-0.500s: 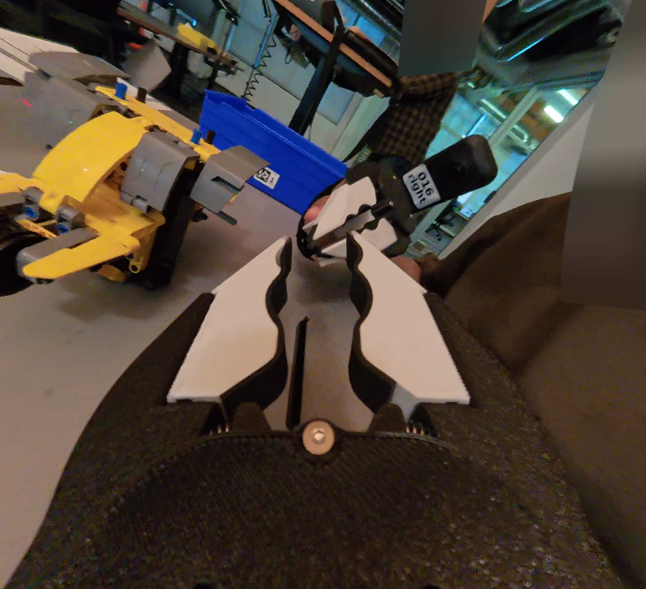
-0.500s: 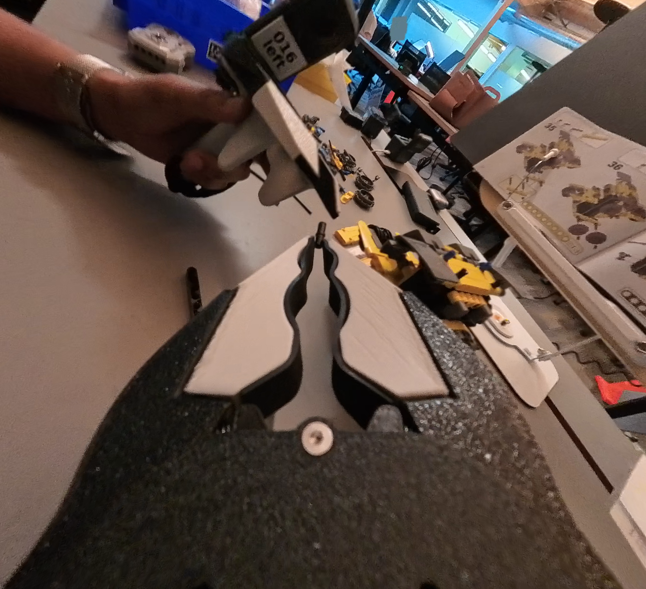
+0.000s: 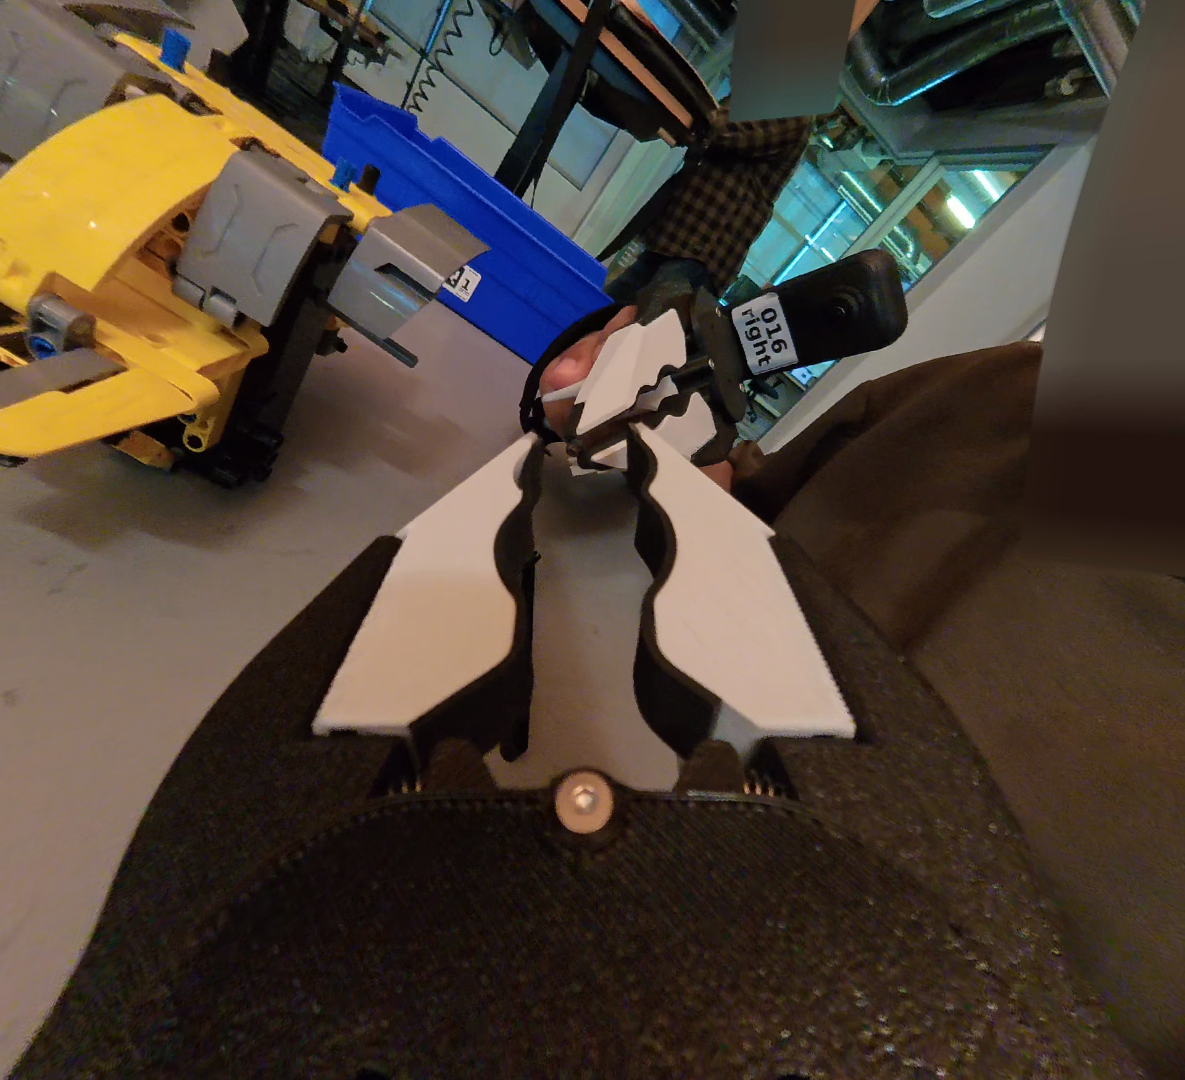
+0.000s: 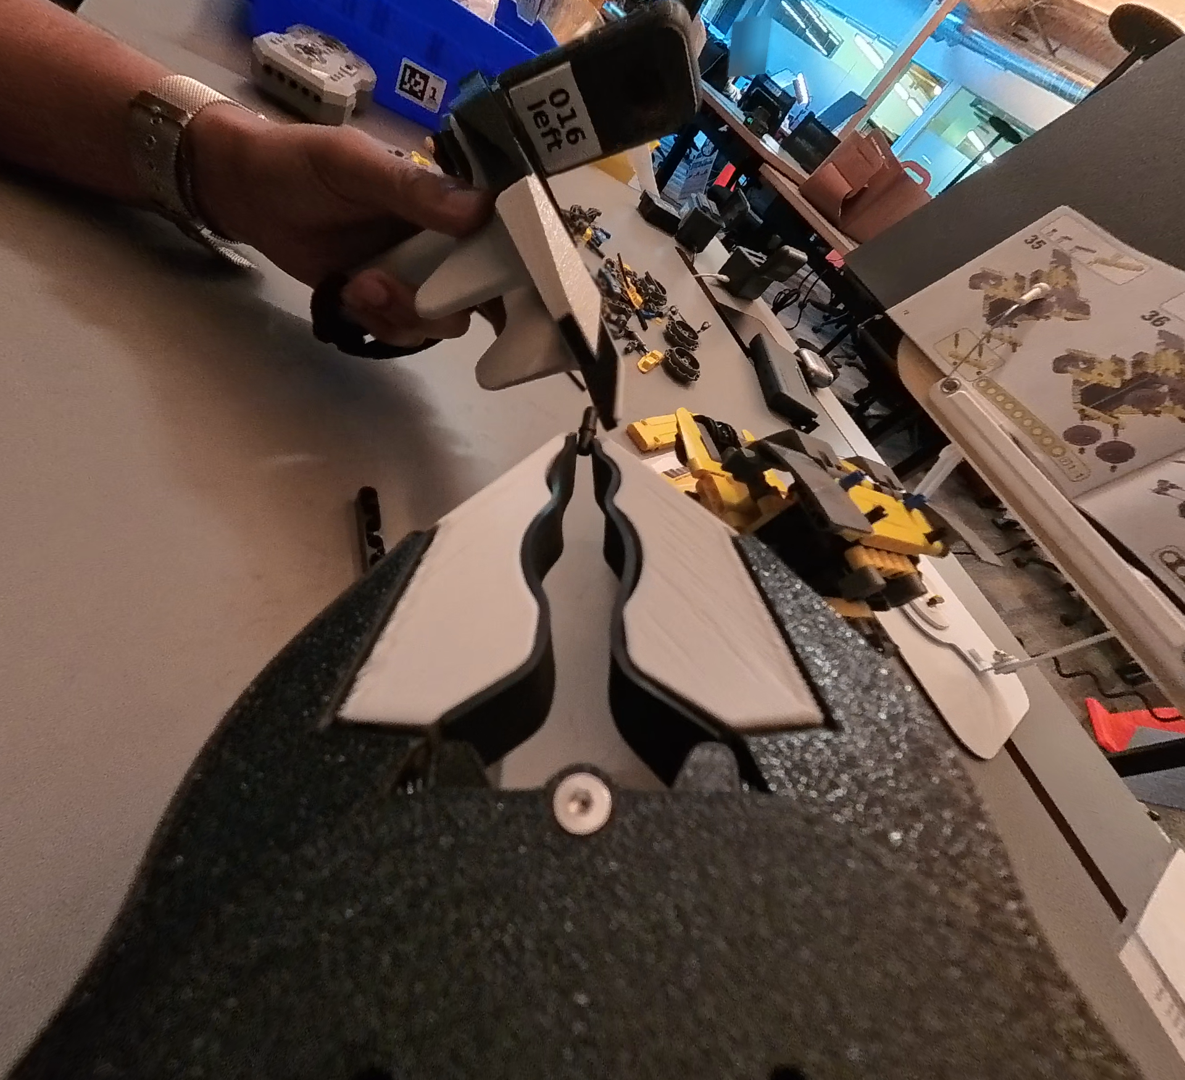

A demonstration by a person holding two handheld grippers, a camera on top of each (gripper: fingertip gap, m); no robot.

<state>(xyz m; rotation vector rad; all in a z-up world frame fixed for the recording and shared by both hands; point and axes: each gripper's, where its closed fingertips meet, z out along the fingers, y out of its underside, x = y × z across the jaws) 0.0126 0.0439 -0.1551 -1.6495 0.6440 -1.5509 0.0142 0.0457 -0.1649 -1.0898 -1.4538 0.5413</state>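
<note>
Black and small, a pin-like piece [image 4: 585, 432] sits pinched between the tips of the right gripper [image 4: 580, 445] at the centre of the right wrist view, its jaws drawn almost together on it; in the left wrist view that same gripper [image 3: 580, 451] shows just beyond the near fingertips, the pin hard to make out there. White fingers of the left gripper [image 3: 580, 446] stand parted with a clear gap and nothing between them; in the right wrist view this left gripper [image 4: 603, 414] hangs just above the pin, held by a hand [image 4: 333, 216] with a watch band at the wrist. Yellow and grey, a brick-built vehicle model [image 3: 160, 286] fills the left of the left wrist view on the grey table [image 3: 128, 632]; behind it lies a blue bin [image 3: 474, 235]. Right of centre in the right wrist view the model [image 4: 827, 504] rests near loose small parts [image 4: 647, 312]; a black beam [image 4: 370, 520] lies at left centre; an open instruction booklet [image 4: 1090, 344] leans at the right edge.
</note>
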